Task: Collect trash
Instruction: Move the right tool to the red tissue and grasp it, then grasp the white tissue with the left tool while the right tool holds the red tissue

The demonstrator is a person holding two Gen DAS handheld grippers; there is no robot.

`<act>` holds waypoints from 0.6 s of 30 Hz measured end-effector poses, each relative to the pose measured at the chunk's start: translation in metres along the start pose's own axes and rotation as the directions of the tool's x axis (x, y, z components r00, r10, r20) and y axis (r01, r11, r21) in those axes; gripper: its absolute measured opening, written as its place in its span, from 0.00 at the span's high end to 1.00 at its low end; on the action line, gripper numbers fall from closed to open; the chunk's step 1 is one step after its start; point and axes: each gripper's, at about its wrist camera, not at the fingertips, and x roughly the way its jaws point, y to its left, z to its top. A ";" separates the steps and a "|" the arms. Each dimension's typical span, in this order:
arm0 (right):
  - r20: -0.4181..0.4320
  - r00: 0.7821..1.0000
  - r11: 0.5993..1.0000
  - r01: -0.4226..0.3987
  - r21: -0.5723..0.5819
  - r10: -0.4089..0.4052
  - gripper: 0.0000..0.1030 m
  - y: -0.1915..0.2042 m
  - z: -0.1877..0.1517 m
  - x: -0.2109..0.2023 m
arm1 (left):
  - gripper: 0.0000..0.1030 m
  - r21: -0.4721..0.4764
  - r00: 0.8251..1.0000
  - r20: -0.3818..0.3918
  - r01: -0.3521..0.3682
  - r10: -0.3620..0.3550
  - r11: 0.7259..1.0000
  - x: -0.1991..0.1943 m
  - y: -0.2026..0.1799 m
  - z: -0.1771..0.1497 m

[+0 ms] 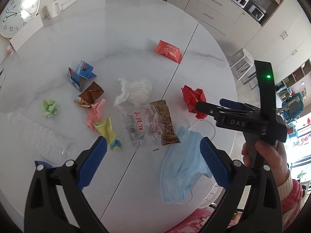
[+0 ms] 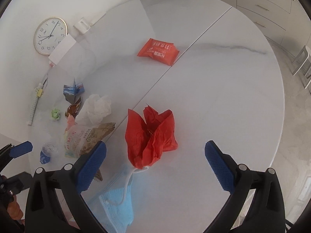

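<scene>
Red crumpled paper (image 2: 150,136) is what my right claw (image 2: 155,165) faces: it lies straight ahead, centred between my 2 spread, empty fingers, just beyond their tips, standing tall with its long axis running away from me toward the table's far edge. My right claw is clearly the nearer one. My left claw (image 1: 153,163) is also released and holds nothing; it hovers over the blue face mask (image 1: 180,167) at the near edge of the table (image 1: 136,19), with the clear snack wrapper (image 1: 149,124) just past it. I judge a short forward reach would bracket the red paper.
</scene>
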 end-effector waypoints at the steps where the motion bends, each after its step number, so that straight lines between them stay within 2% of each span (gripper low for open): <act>1: -0.011 1.000 1.000 0.004 -0.008 -0.004 0.02 0.001 0.002 0.006 | 0.11 -0.002 1.000 -0.004 -0.005 0.005 1.000 0.001 0.000 0.001; 3: -0.031 0.999 1.000 0.020 -0.023 -0.021 0.06 0.003 0.005 0.018 | 0.11 0.001 1.000 -0.008 -0.020 0.020 1.000 0.004 0.000 0.003; 6: -0.058 0.998 1.000 0.015 -0.025 -0.017 0.26 0.002 0.006 0.029 | 0.11 0.006 0.999 -0.008 -0.041 0.041 0.999 0.008 -0.001 0.007; 8: -0.075 0.997 1.000 0.016 -0.025 -0.018 0.47 0.000 0.004 0.033 | 0.11 0.001 0.999 -0.015 -0.051 0.051 0.999 0.013 0.000 0.012; 10: -0.072 0.997 0.999 0.020 -0.036 -0.022 0.56 -0.003 0.003 0.033 | 0.11 -0.004 0.998 -0.020 -0.057 0.057 0.998 0.019 0.002 0.019; 18: -0.018 1.000 0.999 -0.003 -0.032 0.002 0.57 -0.013 0.006 0.012 | 0.11 -0.013 0.992 -0.086 -0.090 0.088 0.996 0.072 0.009 0.068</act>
